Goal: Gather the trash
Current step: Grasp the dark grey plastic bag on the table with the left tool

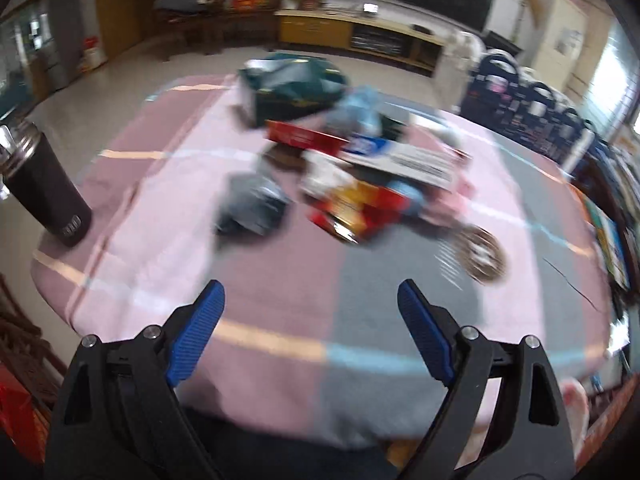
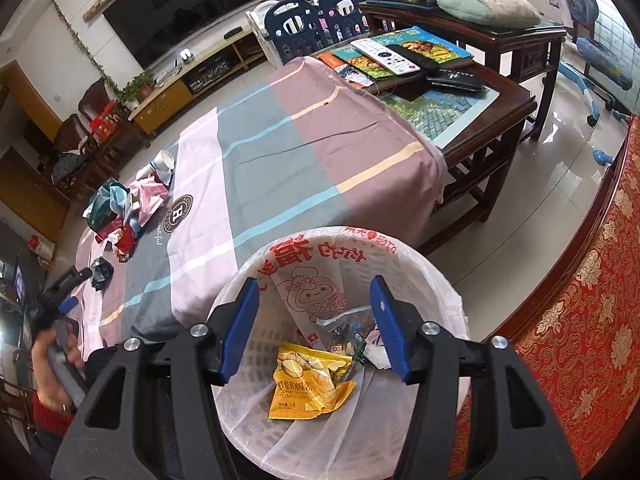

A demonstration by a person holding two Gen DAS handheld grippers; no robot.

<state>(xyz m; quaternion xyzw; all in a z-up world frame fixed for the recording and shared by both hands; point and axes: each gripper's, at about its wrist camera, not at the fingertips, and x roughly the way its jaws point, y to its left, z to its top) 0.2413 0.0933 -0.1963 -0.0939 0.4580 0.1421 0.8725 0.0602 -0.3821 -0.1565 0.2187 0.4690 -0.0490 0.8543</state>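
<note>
Several crumpled wrappers and boxes (image 1: 352, 184) remain on the striped tablecloth (image 1: 280, 292); one yellow chip packet (image 2: 312, 384) lies in the white lined bin (image 2: 436, 280), left gripper (image 1: 310, 296) and right gripper (image 2: 314, 292) both gaping, empty.

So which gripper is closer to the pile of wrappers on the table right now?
Left. The left gripper hangs open over the cloth just short of the pile of wrappers. The right gripper is empty above the lined bin at the table's near edge, the pile far off.

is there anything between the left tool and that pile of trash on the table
Nothing visible. The left tool is open and empty, with only bare tablecloth between it and the trash pile. The dark crumpled wrapper lies nearest.
</note>
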